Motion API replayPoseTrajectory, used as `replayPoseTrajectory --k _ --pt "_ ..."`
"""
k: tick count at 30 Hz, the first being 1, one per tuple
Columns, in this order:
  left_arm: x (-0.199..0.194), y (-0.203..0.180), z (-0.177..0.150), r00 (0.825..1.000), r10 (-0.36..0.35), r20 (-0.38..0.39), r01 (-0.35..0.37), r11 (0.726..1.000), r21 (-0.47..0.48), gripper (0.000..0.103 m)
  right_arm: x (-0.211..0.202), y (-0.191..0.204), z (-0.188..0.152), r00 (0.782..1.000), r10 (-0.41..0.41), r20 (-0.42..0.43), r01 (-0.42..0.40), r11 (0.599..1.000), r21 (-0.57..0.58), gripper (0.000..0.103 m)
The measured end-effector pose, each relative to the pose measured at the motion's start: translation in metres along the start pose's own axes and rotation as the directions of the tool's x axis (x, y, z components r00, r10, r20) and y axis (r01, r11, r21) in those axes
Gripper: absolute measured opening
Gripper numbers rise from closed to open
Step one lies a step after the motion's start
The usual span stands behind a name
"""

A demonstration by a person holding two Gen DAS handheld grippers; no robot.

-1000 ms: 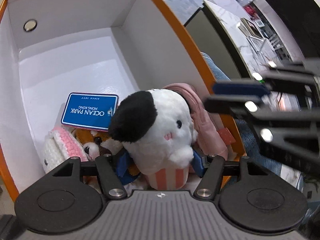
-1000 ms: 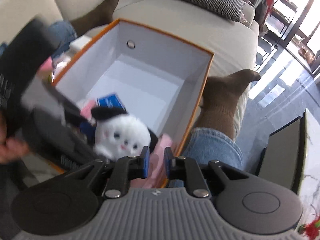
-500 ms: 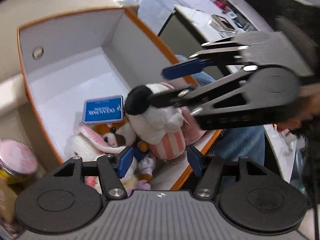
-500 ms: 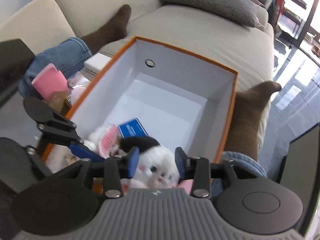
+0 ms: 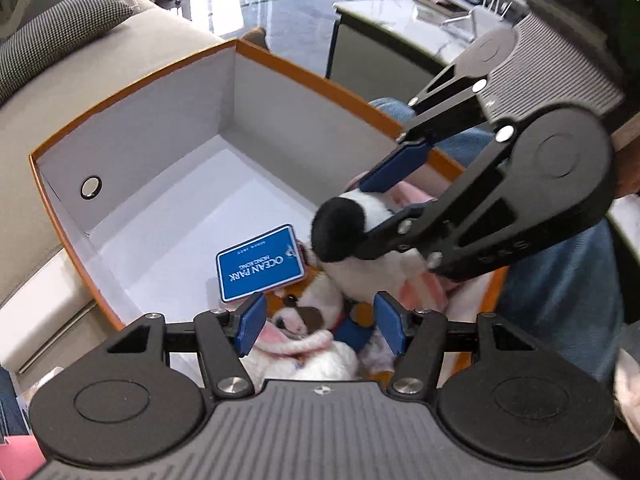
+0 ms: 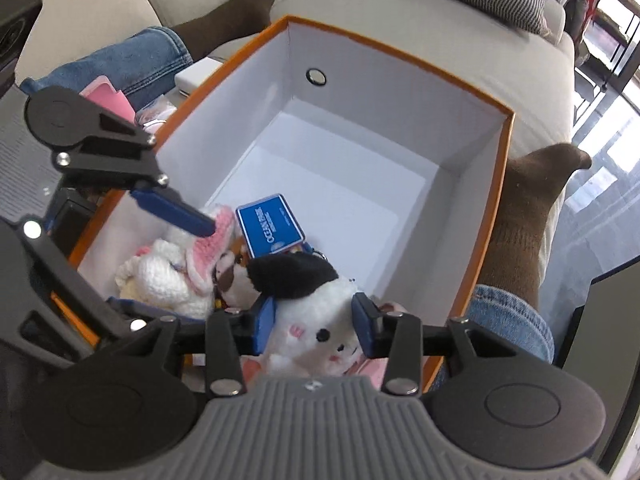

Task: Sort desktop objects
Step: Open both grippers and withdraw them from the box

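Beige sofa cushions surround an orange-rimmed box (image 6: 505, 184) in which plush toys are being sorted. The black-and-white plush (image 6: 316, 320) lies at the box's near end, bracketed by the right gripper (image 6: 314, 322), whose jaws have just been opened partway; pad contact cannot be confirmed. The left gripper (image 5: 316, 326) is spread wide and empty above the pile. Repositioning or release is judged next.

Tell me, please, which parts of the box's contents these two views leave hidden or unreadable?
- Left wrist view: the right gripper covers most of the white plush with the black ear.
- Right wrist view: that plush's lower body sits behind the gripper's housing, and whether the pads press on it is unclear.
- Both views: the brown-and-white plush shows only its face, buried under the crocheted rabbit.
- Right wrist view: the blue card's small print is too small to read.
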State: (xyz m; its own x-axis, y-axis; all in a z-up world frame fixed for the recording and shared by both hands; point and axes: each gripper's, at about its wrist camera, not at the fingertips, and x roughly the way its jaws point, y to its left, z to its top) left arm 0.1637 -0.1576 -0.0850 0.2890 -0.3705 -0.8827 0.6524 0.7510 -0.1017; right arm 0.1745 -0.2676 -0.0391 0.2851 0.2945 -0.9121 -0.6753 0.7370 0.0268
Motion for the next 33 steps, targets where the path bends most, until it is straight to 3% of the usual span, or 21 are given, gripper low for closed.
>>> replayPoseTrajectory --k 1,4,8,17,22,26,30,33 --pt "0.004 0.0 0.0 1.0 -0.001 -0.008 0.001 1.0 -0.001 0.068 0.002 -0.003 0.0 1.0 0.011 -0.005 -0.011 1.0 0.01 0.044" --pt "0.013 0.003 0.0 0.999 0.004 -0.05 -0.005 1.0 -0.026 0.039 0.008 -0.01 -0.001 0.999 0.04 -0.015 -0.04 0.999 0.029 0.043" --pt "0.016 0.003 -0.002 0.997 0.037 -0.061 -0.038 0.999 -0.025 0.031 0.019 -0.01 0.0 0.998 0.056 -0.032 -0.056 0.998 0.019 0.043" --pt "0.01 0.007 -0.005 0.999 0.04 -0.035 -0.041 0.998 -0.045 0.03 0.033 -0.007 0.008 0.996 0.068 -0.06 -0.069 0.997 -0.028 0.043" --pt "-0.029 0.005 -0.014 0.996 0.03 0.082 -0.022 0.995 -0.102 0.031 0.016 0.007 0.004 1.0 0.003 0.005 -0.003 0.997 -0.076 0.052" --pt "-0.071 0.004 -0.029 0.978 0.077 0.192 -0.048 0.987 -0.155 0.035 -0.009 0.013 -0.004 0.993 -0.07 0.09 0.077 0.995 -0.071 0.062" --pt "-0.094 0.005 -0.04 0.959 0.196 0.207 -0.134 0.951 -0.28 0.054 -0.034 0.005 -0.016 0.975 -0.162 0.154 0.156 0.987 0.047 0.064" --pt "-0.102 0.016 -0.055 0.95 0.265 0.166 -0.179 0.896 -0.406 0.055 -0.039 -0.007 -0.028 0.967 -0.206 0.149 0.177 0.967 0.185 0.063"
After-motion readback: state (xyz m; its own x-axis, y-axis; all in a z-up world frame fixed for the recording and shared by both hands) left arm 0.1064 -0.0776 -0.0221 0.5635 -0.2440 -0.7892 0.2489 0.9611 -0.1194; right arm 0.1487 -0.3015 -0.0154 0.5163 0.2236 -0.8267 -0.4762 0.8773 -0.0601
